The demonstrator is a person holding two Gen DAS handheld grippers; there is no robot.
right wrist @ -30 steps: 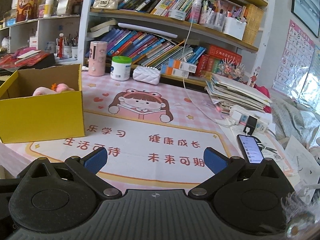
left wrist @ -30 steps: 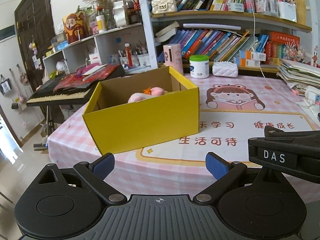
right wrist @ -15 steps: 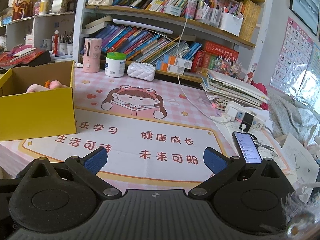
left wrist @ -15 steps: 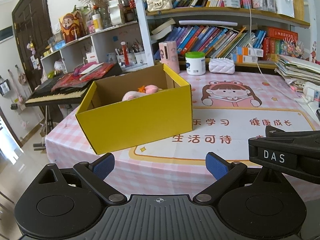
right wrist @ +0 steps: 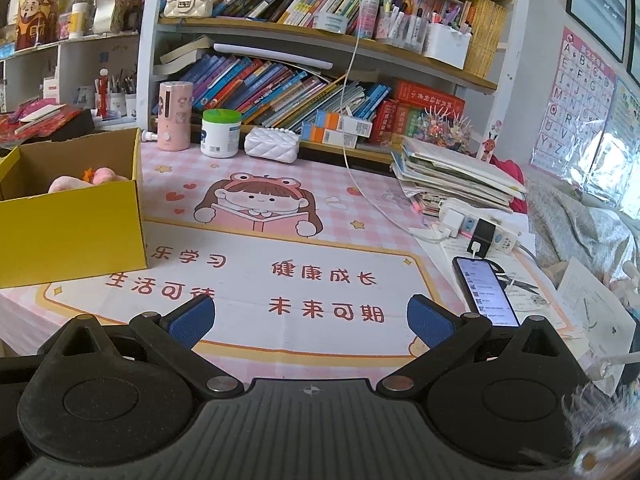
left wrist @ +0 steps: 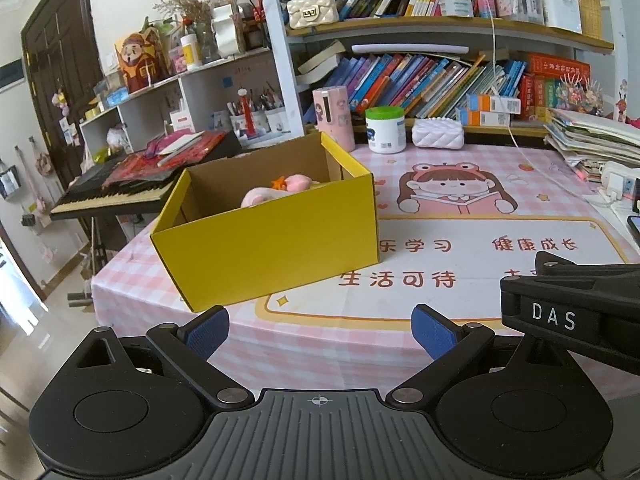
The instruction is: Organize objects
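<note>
A yellow cardboard box (left wrist: pixel 272 240) stands open on the pink checked table mat, at the table's left end; it also shows at the left of the right wrist view (right wrist: pixel 76 228). A pink plush toy (left wrist: pixel 276 192) with an orange star lies inside it (right wrist: pixel 86 180). My left gripper (left wrist: pixel 320 330) is open and empty, held off the table's near edge in front of the box. My right gripper (right wrist: pixel 310 320) is open and empty, over the near edge of the mat. The right gripper's body (left wrist: pixel 568 312) shows at the right of the left wrist view.
At the back of the table stand a pink cylinder (right wrist: pixel 174 116), a white jar with a green lid (right wrist: pixel 220 134) and a white quilted case (right wrist: pixel 272 144). A paper stack (right wrist: pixel 452 176), power strip (right wrist: pixel 480 228) and phone (right wrist: pixel 484 292) lie at the right. A keyboard (left wrist: pixel 116 196) stands left.
Both grippers have drawn back from the table and risen a little; the box and mat look smaller and farther away. Both stay open and empty.
</note>
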